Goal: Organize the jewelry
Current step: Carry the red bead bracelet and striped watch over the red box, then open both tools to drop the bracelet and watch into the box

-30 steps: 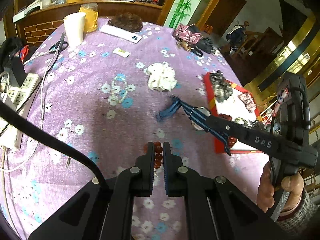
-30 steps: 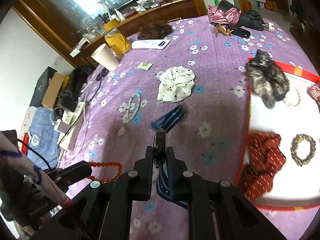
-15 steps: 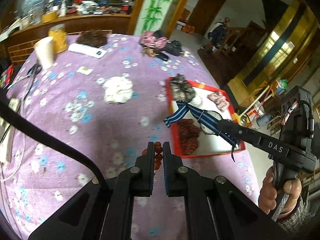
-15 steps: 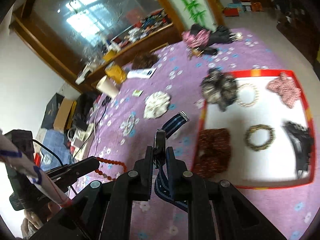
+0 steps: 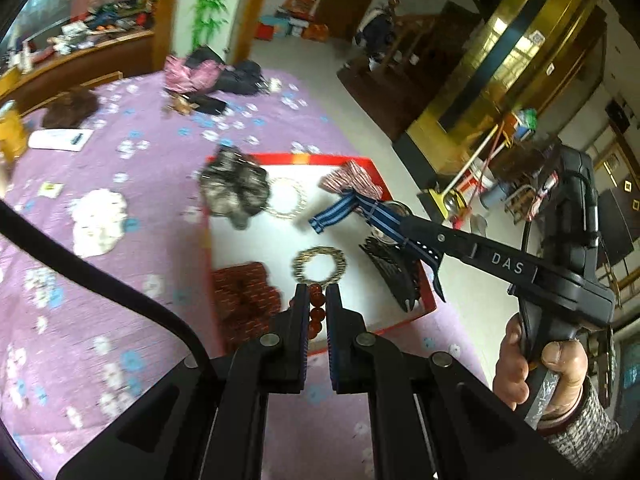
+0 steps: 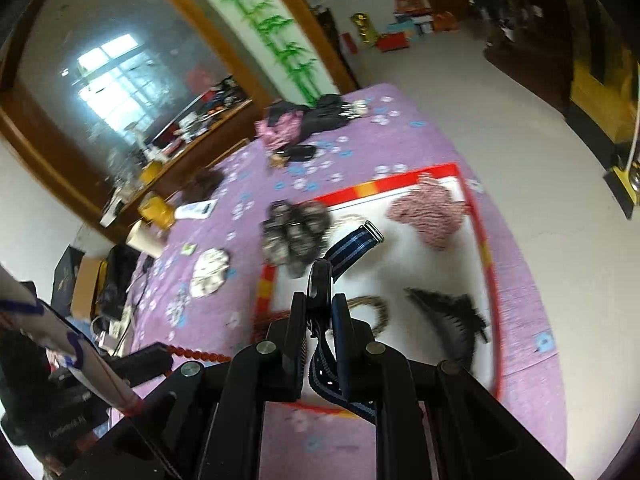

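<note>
My left gripper [image 5: 316,294] is shut on a red bead bracelet [image 5: 315,314] and holds it above the near edge of the red-rimmed white tray [image 5: 288,158]. My right gripper [image 6: 319,300] is shut on a watch with a blue striped strap [image 6: 354,245]; in the left wrist view the right gripper [image 5: 404,226] holds the watch [image 5: 372,212] over the tray's right side. The bracelet trails from the left gripper [image 6: 160,354] in the right wrist view. On the tray lie a grey scrunchie [image 5: 234,186], a dark red scrunchie [image 5: 244,292], a pink scrunchie [image 5: 352,178], bead rings [image 5: 320,266] and a black hair claw [image 5: 394,268].
The purple flowered tablecloth [image 5: 80,300] holds a white scrunchie [image 5: 98,220], a white box [image 5: 60,139], a brown wig [image 5: 70,106] and folded umbrellas [image 5: 216,74]. The table's edge and floor [image 5: 460,292] lie just right of the tray.
Both grippers have swung right from the cloth's middle to above the tray, each still holding its item. The watch now hangs over the tray's right part.
</note>
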Available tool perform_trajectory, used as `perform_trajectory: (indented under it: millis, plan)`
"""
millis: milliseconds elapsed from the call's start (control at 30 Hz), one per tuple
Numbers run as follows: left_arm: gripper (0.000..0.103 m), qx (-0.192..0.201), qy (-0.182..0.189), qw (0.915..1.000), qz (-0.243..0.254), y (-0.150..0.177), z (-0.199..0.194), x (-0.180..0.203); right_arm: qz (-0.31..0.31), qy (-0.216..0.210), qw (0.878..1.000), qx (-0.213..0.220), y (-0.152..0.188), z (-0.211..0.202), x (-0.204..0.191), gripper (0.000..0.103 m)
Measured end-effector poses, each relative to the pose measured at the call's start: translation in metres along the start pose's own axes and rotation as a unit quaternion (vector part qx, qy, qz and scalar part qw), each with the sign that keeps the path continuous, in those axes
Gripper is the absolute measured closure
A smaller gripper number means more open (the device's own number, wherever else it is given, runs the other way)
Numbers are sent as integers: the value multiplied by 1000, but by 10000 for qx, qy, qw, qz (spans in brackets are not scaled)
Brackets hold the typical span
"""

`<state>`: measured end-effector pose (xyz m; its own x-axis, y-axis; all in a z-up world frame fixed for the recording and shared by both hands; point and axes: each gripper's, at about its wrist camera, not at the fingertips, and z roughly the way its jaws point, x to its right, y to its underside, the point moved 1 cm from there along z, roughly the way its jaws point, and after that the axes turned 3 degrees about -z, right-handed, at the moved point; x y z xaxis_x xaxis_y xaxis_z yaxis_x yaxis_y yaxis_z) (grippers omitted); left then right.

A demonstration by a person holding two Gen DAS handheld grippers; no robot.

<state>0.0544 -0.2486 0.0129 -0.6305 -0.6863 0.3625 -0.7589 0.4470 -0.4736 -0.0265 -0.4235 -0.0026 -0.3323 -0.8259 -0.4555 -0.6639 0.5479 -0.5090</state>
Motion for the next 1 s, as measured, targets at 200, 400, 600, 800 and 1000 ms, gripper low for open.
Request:
perform_trajectory:
  millis: [200, 400, 600, 800, 1000]
  plan:
    - [96, -525, 49, 9981, -323, -5, 65, -1, 342, 10, 9992, -220, -1, 24, 32, 90]
    - [96, -778, -137, 9959, -444, 1, 99, -6, 449, 37, 9982, -391, -2, 47, 44, 90]
    - [96, -896, -241, 9943, -518, 4, 111, -11, 416, 133, 9974, -572, -2, 69, 49, 90]
    - [96, -882, -266, 9940, -590, 9, 110, -13, 331, 218, 9971, -654, 1, 78, 48, 90]
    - [88, -750, -250, 9946, -672, 11, 91, -13, 419, 243, 9968, -631, 3, 75, 49, 79]
